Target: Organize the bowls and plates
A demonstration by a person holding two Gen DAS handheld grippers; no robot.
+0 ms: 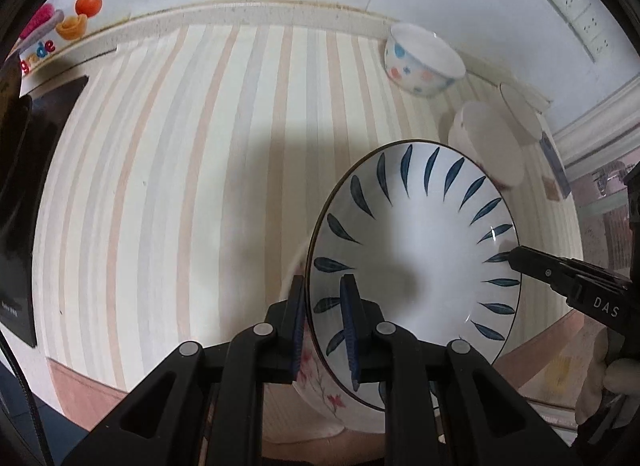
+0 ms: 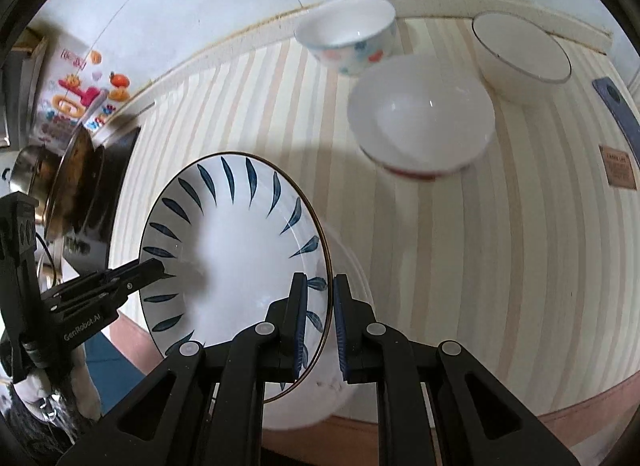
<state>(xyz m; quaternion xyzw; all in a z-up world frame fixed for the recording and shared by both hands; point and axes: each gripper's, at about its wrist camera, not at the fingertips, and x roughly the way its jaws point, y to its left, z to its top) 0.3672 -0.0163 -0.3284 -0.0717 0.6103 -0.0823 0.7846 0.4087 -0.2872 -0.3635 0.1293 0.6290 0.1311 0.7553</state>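
Note:
A white plate with blue leaf marks (image 1: pixel 416 250) is held by both grippers above a white plate with pink flowers (image 1: pixel 320 390). My left gripper (image 1: pixel 325 326) is shut on the leaf plate's left rim. My right gripper (image 2: pixel 320 318) is shut on its right rim; it also shows in the left wrist view (image 1: pixel 516 256). The leaf plate also shows in the right wrist view (image 2: pixel 236 258), above the lower white plate (image 2: pixel 344 346). Behind stand a dotted bowl (image 2: pixel 348 37), a plain white bowl with a red foot (image 2: pixel 420 117) and a dark-rimmed white bowl (image 2: pixel 520 53).
A striped cloth (image 1: pixel 192 169) covers the table. A dark cooktop (image 1: pixel 24 185) and a metal pot (image 2: pixel 28 169) stand at the left. A wall with sockets (image 1: pixel 580 13) runs behind. A blue object (image 2: pixel 616 105) and a brown label (image 2: pixel 618 165) lie at the right.

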